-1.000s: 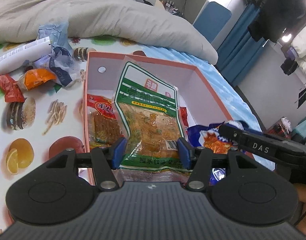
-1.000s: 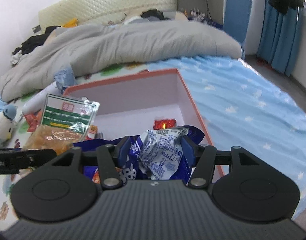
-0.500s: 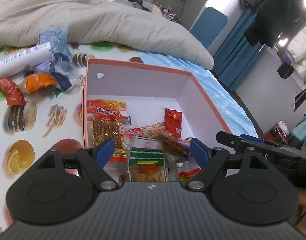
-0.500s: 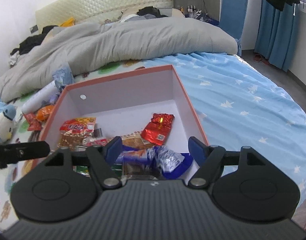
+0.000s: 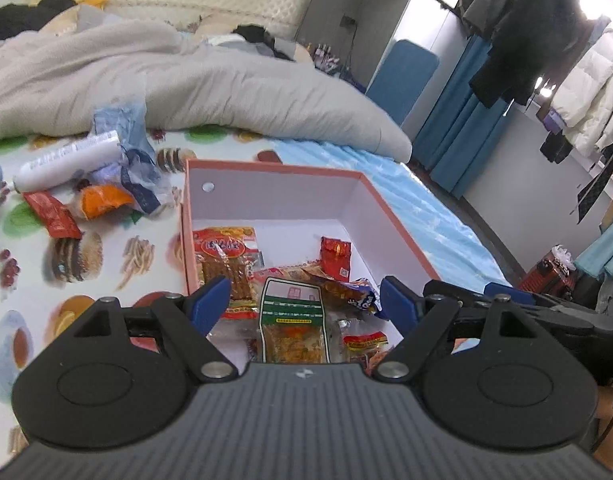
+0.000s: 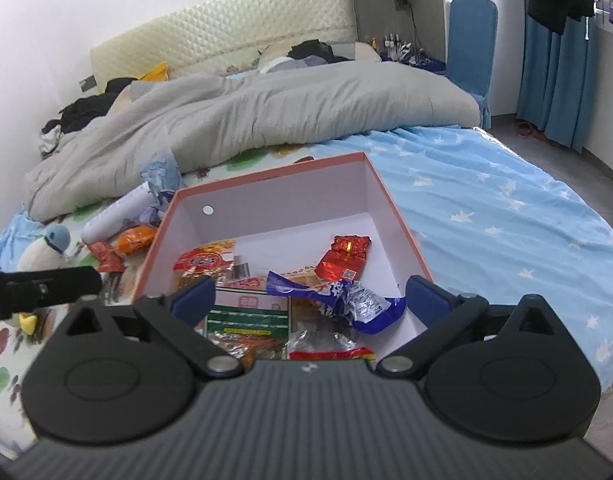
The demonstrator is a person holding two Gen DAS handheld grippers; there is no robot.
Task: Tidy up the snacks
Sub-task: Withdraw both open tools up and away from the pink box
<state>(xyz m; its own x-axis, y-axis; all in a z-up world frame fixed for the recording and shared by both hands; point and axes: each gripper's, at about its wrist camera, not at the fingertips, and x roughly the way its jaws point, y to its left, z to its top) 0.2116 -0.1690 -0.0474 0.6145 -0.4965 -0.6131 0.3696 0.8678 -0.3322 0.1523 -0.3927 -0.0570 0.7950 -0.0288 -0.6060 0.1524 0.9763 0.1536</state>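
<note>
A pink-rimmed box [image 5: 266,167] [image 6: 278,170] with white inside lies on the bed and holds several snack packets. Among them are a green-and-white packet [image 5: 292,326] [image 6: 246,318], a crumpled blue wrapper [image 6: 346,300], a small red packet [image 5: 335,253] [image 6: 346,258] and a red-orange stick snack [image 5: 224,260]. My left gripper [image 5: 304,304] hangs open above the box's near end, nothing between its fingers. My right gripper [image 6: 310,298] is above the same end, its jaws opening wide, the blue wrapper lying loose below them.
Left of the box, on a food-print sheet, lie a white tube [image 5: 66,160], an orange packet [image 5: 102,200], a red packet [image 5: 52,214] and crumpled blue wrapping [image 5: 134,168]. A grey duvet [image 6: 266,116] is heaped behind. A plush toy [image 6: 42,248] sits at the left.
Both grippers let go of their packets, the left the green-and-white one and the right the blue wrapper, which now lie in the box. Both grippers opened, rose and drew back.
</note>
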